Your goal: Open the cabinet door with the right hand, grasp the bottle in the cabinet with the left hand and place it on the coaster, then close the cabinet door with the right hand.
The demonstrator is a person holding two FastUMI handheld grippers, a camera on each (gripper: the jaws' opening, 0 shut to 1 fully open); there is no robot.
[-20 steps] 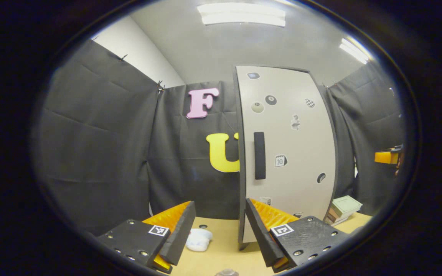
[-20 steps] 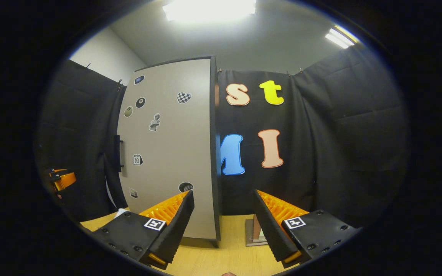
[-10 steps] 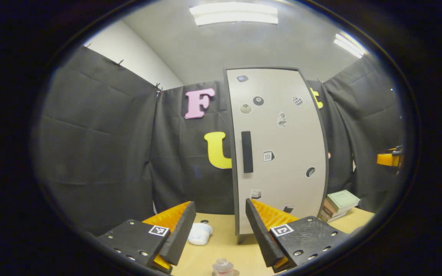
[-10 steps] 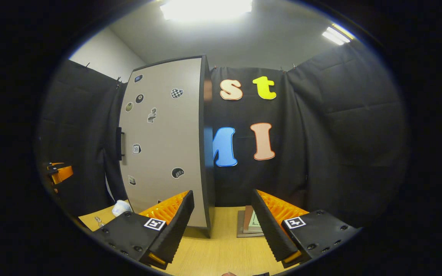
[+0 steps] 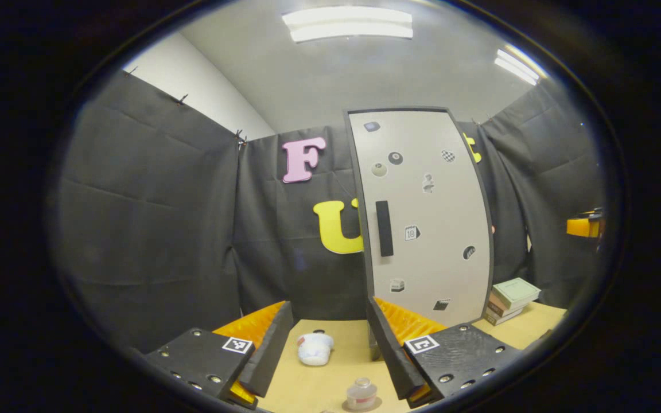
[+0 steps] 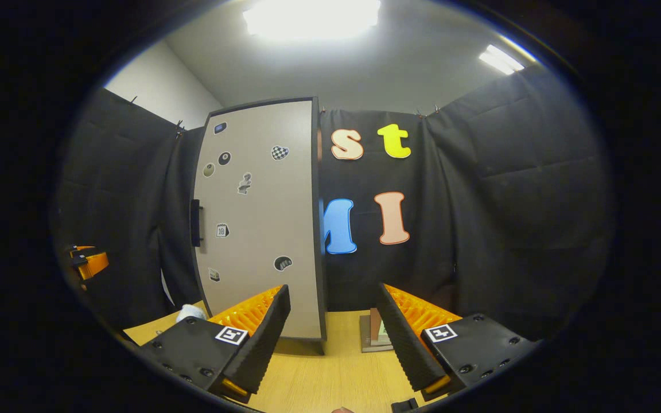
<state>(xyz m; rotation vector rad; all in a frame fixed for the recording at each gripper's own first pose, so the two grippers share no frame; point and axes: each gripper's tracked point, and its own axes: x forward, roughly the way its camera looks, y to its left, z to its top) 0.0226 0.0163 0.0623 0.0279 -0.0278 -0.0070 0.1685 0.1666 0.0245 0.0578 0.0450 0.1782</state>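
Black cloth walls enclose a pale wooden table (image 5: 330, 378), and we see a tall cabinet standing at its far side with the cabinet door (image 5: 422, 218) flush and closed. We hold the left gripper (image 5: 325, 344) with its jaws spread open and empty. We hold the right gripper (image 6: 333, 332) the same way, open and gripping nothing.

A small clear bottle (image 5: 361, 393) stands upright on a brown coaster (image 5: 374, 405) on the near part of the table, just below and between the left fingers. A white crumpled object (image 5: 315, 348) lies farther back, and a stack of books (image 5: 513, 298) sits right of the cabinet.

With the bottle set on the coaster and the door shut, we judge the task essentially finished. The door handle (image 5: 384, 228), a vertical black bar, lies ahead and above both grippers. The bottle's long axis runs vertically, and the left gripper is nearer to it.
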